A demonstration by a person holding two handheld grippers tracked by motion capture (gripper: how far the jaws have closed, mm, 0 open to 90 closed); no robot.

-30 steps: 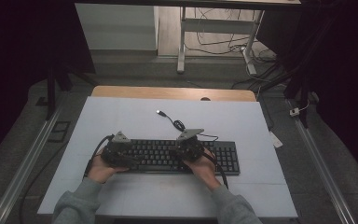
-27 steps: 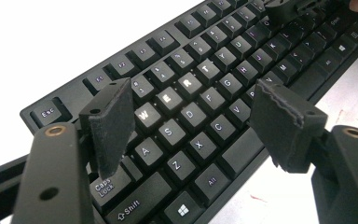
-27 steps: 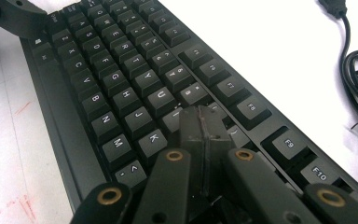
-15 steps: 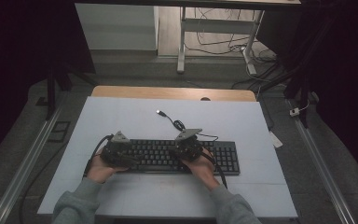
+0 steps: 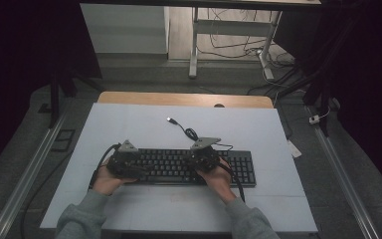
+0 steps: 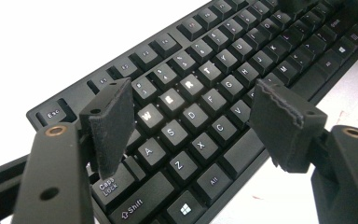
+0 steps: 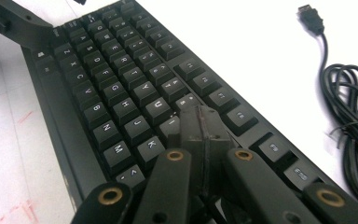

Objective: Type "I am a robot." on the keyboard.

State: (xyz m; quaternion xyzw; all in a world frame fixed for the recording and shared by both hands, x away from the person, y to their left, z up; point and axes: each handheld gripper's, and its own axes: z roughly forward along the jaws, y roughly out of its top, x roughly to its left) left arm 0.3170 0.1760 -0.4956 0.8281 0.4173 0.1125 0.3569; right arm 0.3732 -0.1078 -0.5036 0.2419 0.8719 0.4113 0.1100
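A black keyboard (image 5: 189, 167) lies lengthwise across the near half of a white table (image 5: 144, 124), its long edge roughly parallel to the person's side. In the high view the left gripper (image 5: 124, 163) sits over the keyboard's left end and the right gripper (image 5: 204, 158) over its middle section, each held from below by a hand, with grey sleeves (image 5: 79, 219) entering from the bottom edge. In the left gripper view the two black padded jaws stand wide apart above the letter block of the keyboard (image 6: 200, 93); nothing lies between them, and the keys W, E, R and T catch the light in the gap. Whether the pads touch any key cannot be told. In the right gripper view the jaws are pressed together with no gap, their joined tips lowered onto the key rows of the keyboard (image 7: 135, 93) close to the K key; they grip nothing. A black cable (image 7: 349, 102) lies coiled on the table just beyond the keyboard's far edge, ending in a USB plug (image 7: 310, 18) that rests free on the white surface; the same cable (image 5: 189, 132) appears behind the keyboard in the high view.
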